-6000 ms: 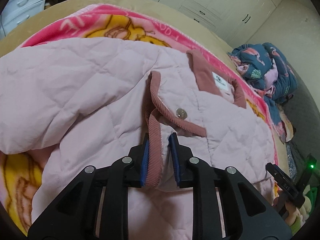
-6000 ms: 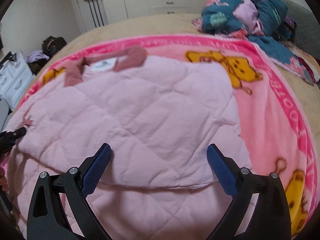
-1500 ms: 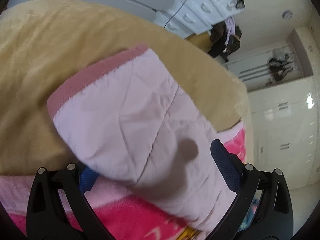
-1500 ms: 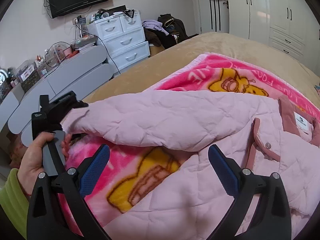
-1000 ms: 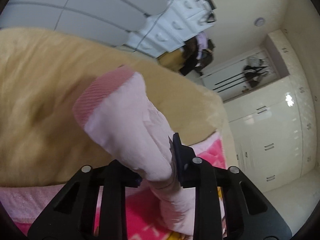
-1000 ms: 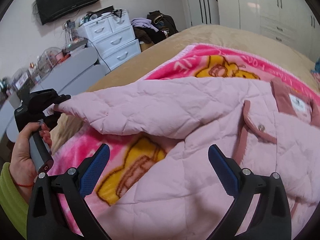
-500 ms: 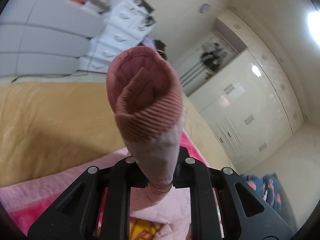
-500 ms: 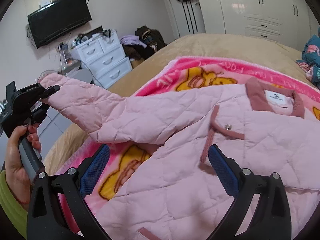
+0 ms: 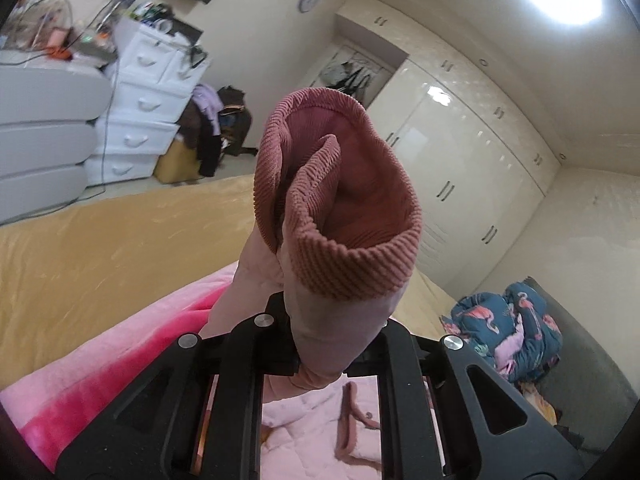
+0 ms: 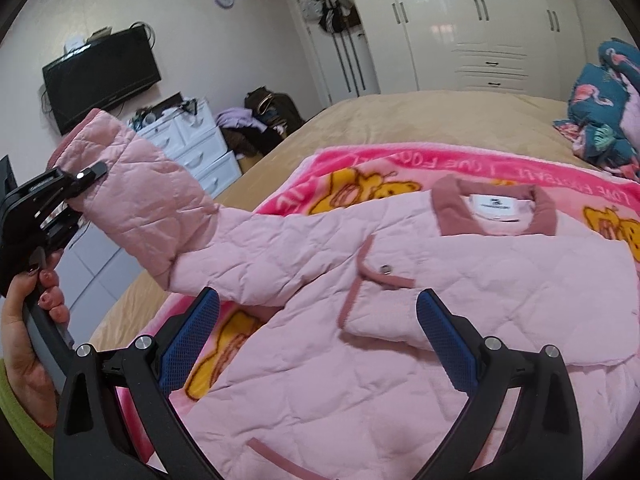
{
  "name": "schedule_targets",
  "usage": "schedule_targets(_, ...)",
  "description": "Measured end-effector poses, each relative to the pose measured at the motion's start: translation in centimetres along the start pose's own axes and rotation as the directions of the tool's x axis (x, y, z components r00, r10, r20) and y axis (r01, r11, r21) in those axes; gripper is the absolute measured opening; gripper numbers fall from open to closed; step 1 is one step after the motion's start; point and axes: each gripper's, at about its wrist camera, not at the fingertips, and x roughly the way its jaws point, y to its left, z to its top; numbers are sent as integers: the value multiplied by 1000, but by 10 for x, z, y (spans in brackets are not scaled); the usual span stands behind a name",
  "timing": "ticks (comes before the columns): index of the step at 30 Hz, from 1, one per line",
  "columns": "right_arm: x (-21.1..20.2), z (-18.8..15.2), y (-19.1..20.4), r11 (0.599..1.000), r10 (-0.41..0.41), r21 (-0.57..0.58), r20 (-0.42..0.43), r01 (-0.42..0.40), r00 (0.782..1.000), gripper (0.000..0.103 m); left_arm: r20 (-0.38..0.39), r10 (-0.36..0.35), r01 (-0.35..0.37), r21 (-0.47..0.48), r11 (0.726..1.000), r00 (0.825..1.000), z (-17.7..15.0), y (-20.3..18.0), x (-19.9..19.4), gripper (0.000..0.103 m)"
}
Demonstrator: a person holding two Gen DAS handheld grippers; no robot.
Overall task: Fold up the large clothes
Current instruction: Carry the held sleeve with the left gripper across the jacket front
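- Two tongs in view, one per hand.
- Left tongs point(image 9: 336, 354): clamped on the sleeve point(image 9: 320, 304) of the jacket point(image 10: 400, 340), just below the cuff point(image 9: 340, 196); also seen from the right wrist view at 9 o'clock point(image 10: 70, 184), held up off the bed in the left hand point(image 10: 28, 320).
- Cuff: dusty-rose ribbed band, mouth open toward the camera, one edge folded inward; standing above the jaws at the centre of the left wrist view.
- Sleeve: raised clear of the bed, running from 9 o'clock toward the centre of the right wrist view, bent partway along, attached at the shoulder.
- Right tongs point(image 10: 320, 336): jaws spread wide, gripping nothing; blue pads point(image 10: 446, 344) poised over the jacket front at 6 o'clock; contact with the cloth cannot be told.
- Jacket body: pale pink, quilted, lying flat on the blanket point(image 10: 400, 168), collar point(image 10: 494, 192) toward 1 o'clock with white label showing; front flap folded back, with a snap point(image 10: 386, 268) near centre.
- Blanket: bright pink with yellow bear print, spread on the tan bed point(image 10: 420, 120).
- Surroundings: white dresser point(image 10: 192, 148) at 10 o'clock, television point(image 10: 102, 76) above it, wardrobe point(image 10: 480, 20) at 12 o'clock, bundle of blue patterned bedding point(image 10: 604, 108) at 2 o'clock.
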Motion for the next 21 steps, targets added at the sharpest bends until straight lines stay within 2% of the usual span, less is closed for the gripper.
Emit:
schedule_targets(10, -38, 1, -62, 991, -86, 114, 78, 76, 993, 98, -22, -102, 103, 68, 992, 995, -7, -40, 1, 6)
schedule_targets(17, -62, -4, -99, 976, -150, 173, 107, 130, 983, 98, -107, -153, 170, 165, 972, 982, -30, -81, 16, 6)
schedule_targets(21, -76, -9, -116, 967, -196, 187, 123, 171, 973, 98, -171, -198, 229, 184, 956, 965, -46, -98, 27, 6)
